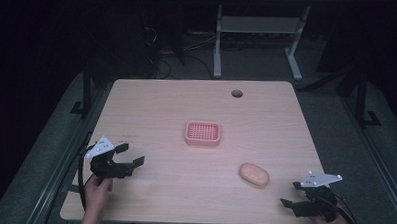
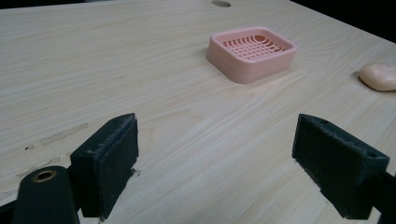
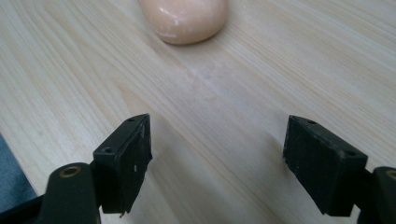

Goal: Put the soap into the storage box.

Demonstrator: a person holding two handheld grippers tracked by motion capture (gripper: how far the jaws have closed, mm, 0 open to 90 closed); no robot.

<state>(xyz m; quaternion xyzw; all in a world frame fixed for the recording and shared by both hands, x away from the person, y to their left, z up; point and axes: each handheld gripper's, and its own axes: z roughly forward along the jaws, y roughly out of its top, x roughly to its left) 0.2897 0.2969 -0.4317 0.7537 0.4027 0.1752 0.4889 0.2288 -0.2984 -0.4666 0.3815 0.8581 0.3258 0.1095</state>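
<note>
I see both grippers low over the near part of the table [image 1: 151, 105], each with bare wood ahead of it. My left gripper [image 1: 130, 154] sits near the left edge, jaws spread wide with nothing between them. My right gripper [image 1: 292, 193] sits at the near right corner, close to both edges, jaws likewise spread and empty.

The dish [image 1: 203, 133], pink with a slotted grid, stands mid-table, well apart from both grippers. The soap [image 1: 254, 174], a peach oval, lies between the dish and the right gripper, touching neither.

The left gripper view adds the dish's raised wall [image 2: 243, 67] and curved grid. The right gripper view shows pale marks on the soap [image 3: 187, 18].

The table is pale wood grain with a cable hole [image 1: 236, 93] near the far edge. The room beyond is dark, with desk legs [image 1: 218, 42] standing on the floor.
</note>
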